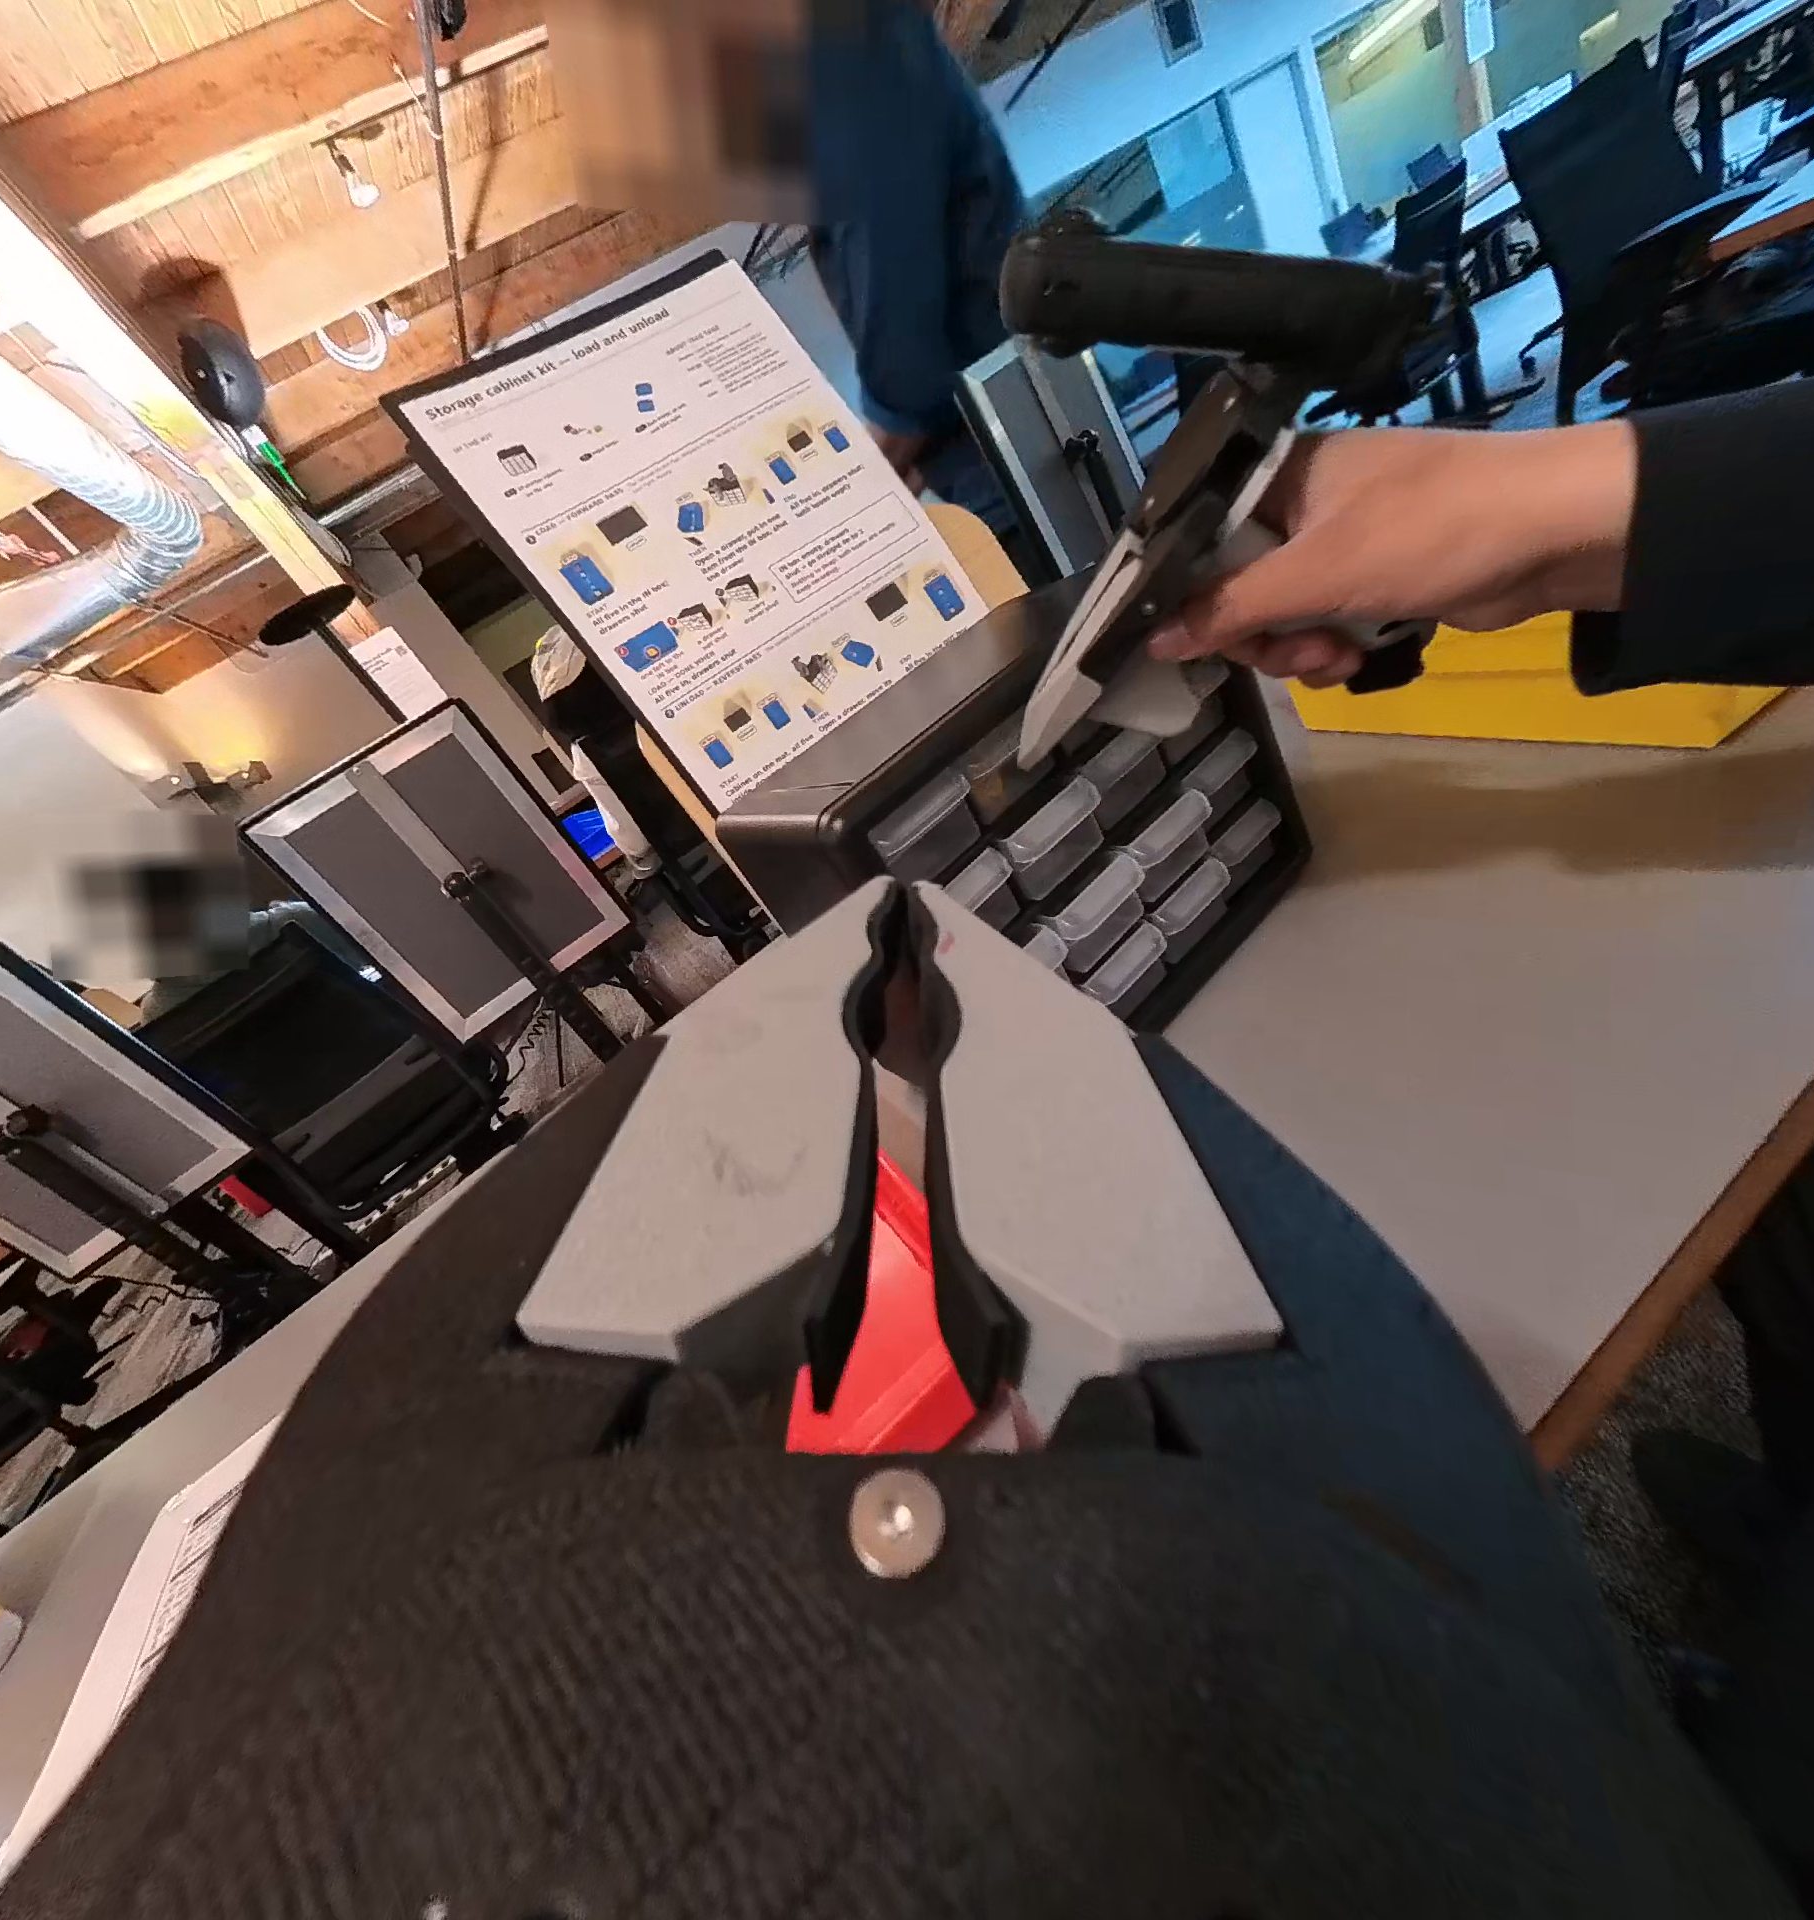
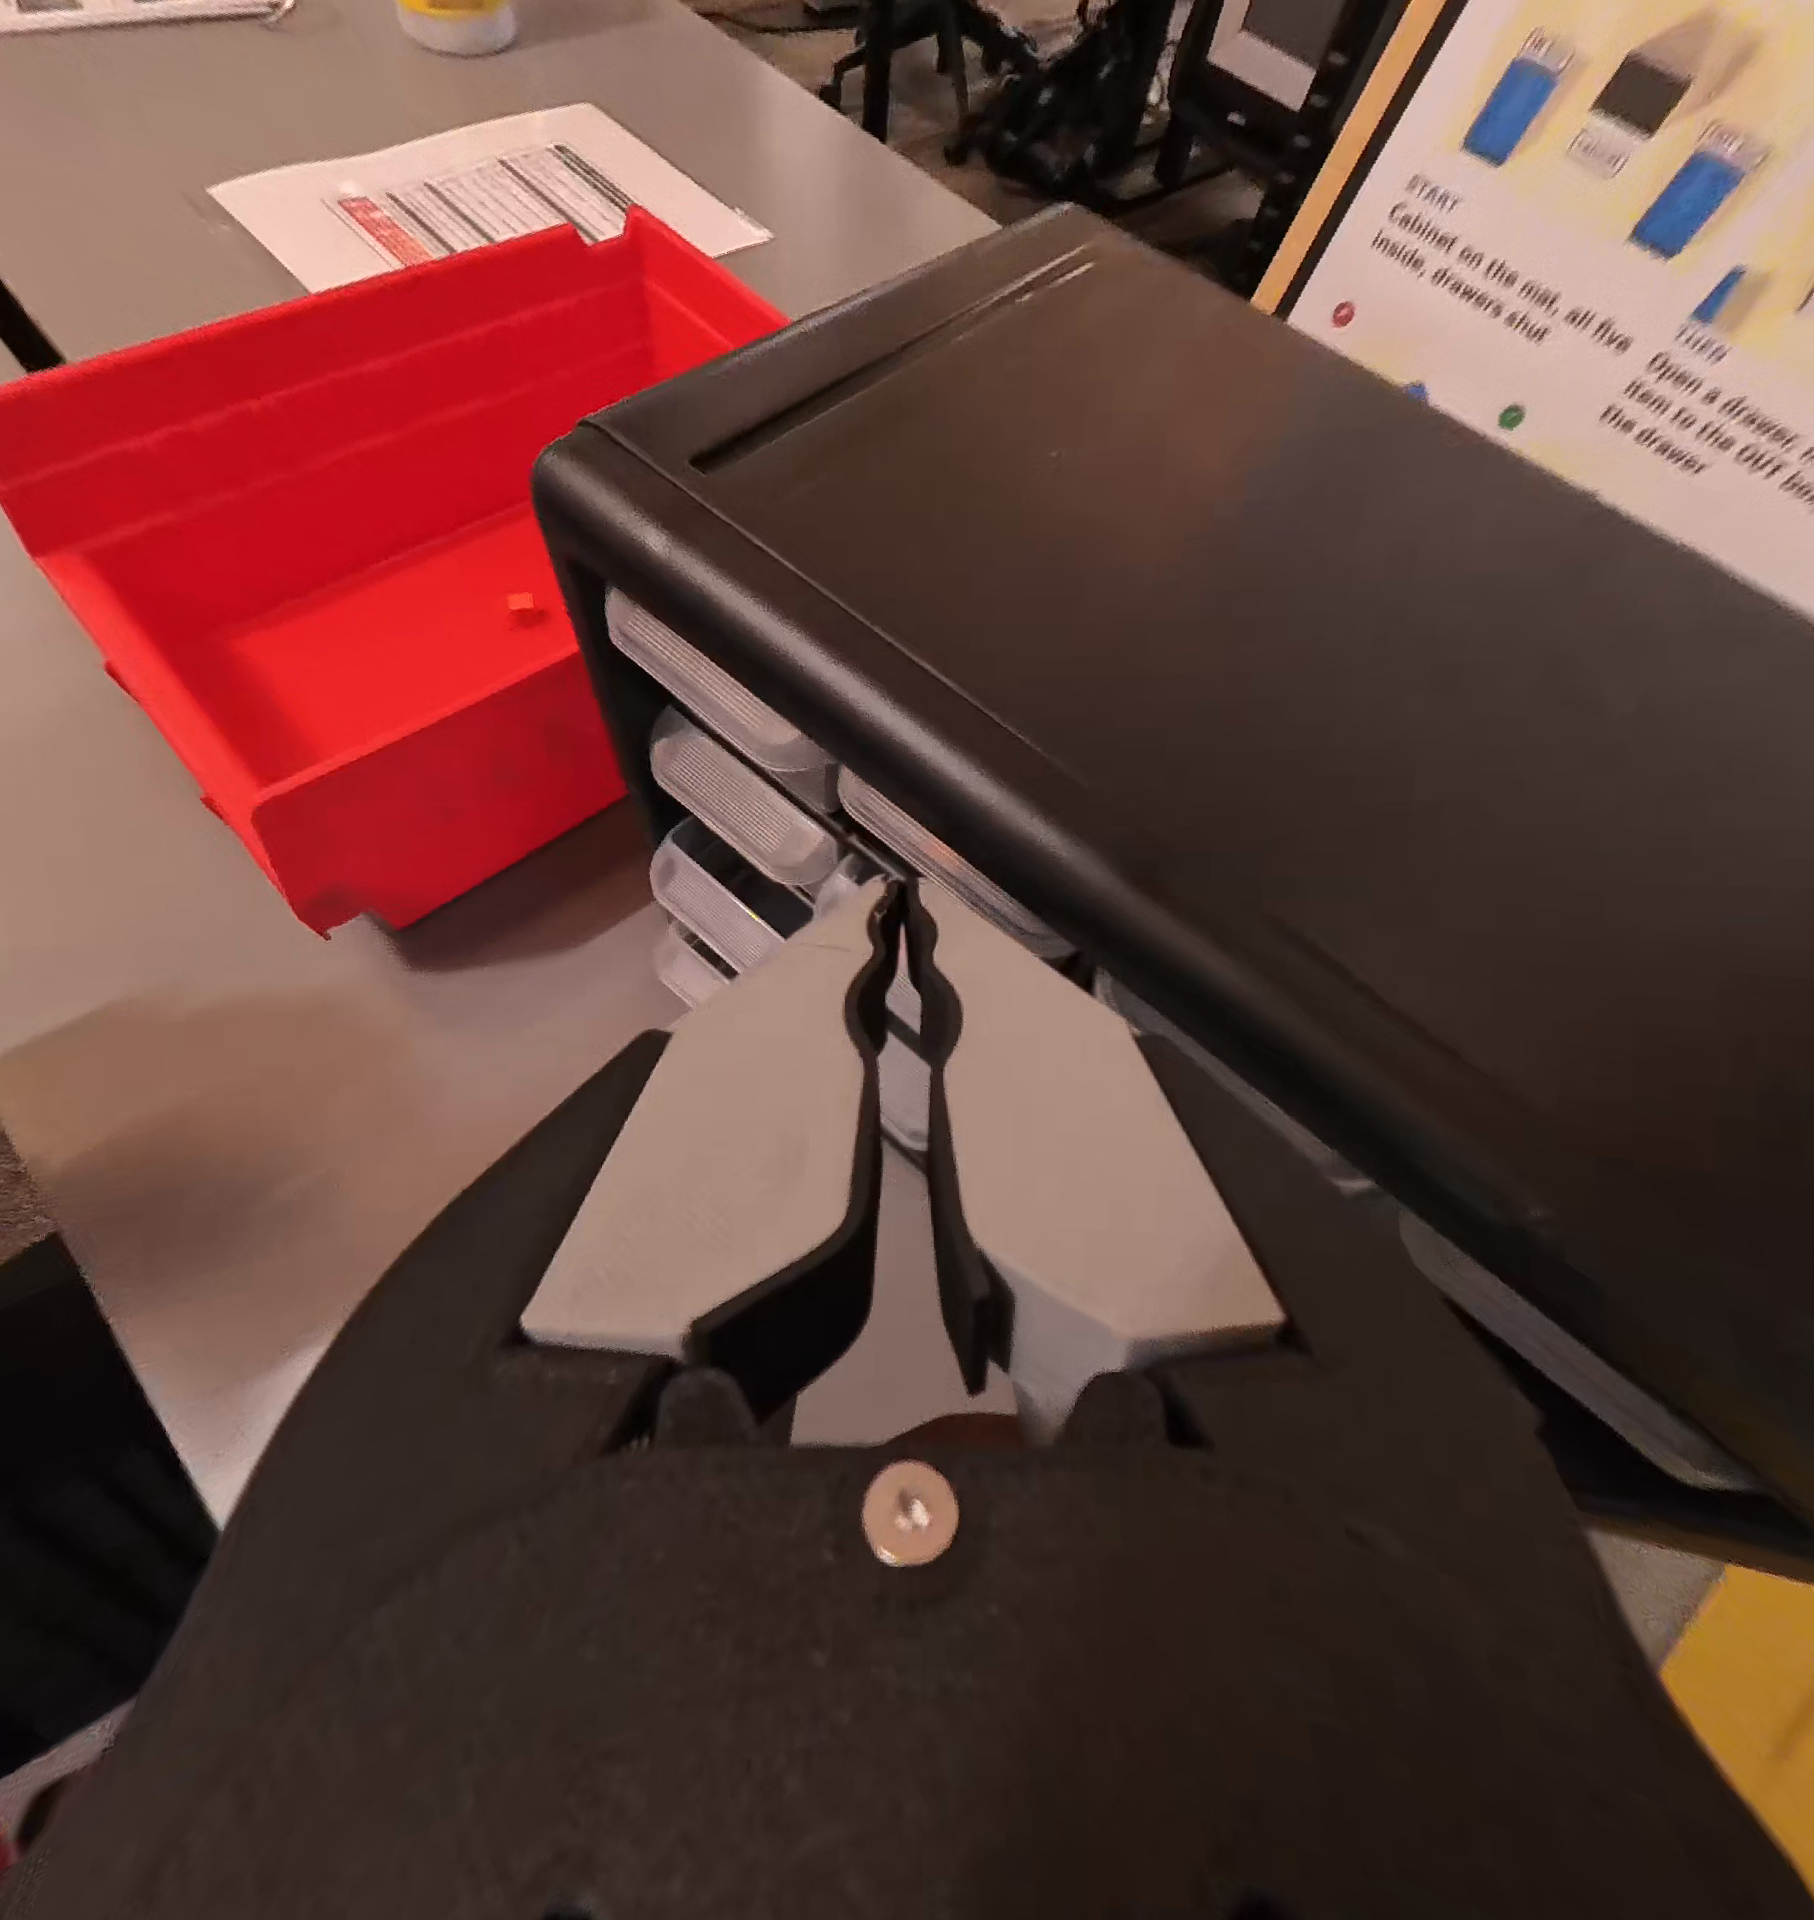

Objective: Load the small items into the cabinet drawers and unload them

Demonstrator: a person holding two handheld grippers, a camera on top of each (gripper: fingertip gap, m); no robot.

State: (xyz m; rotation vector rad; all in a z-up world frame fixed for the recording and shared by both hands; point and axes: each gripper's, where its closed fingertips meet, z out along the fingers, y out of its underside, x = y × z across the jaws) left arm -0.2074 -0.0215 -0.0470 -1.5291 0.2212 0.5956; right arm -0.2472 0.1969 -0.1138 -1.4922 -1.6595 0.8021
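My right gripper (image 2: pixel 898 902) closed and bare at the black drawer cabinet (image 2: pixel 1194 582) front, my left gripper (image 1: pixel 908 896) closed, holding nothing, red bin (image 2: pixel 290 582) beside the cabinet

Red bin (image 2: pixel 290 582) tight against cabinet (image 2: pixel 1194 644). Bare surface (image 1: pixel 1505 997) before drawers. Instruction board (image 1: pixel 695 540) blocks behind.

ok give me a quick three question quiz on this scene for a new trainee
1. True or false: the red bin stands on top of the black cabinet.
2. Which gripper has its tips up at the cabinet's top row of drawers? A) left B) right C) neither
3. Fill in: the left gripper has its fingers closed together, with ____ between the tips.

Key
1. False: the bin sits on the table beside the cabinet.
2. B: the right gripper, held in a hand.
3. Nothing.
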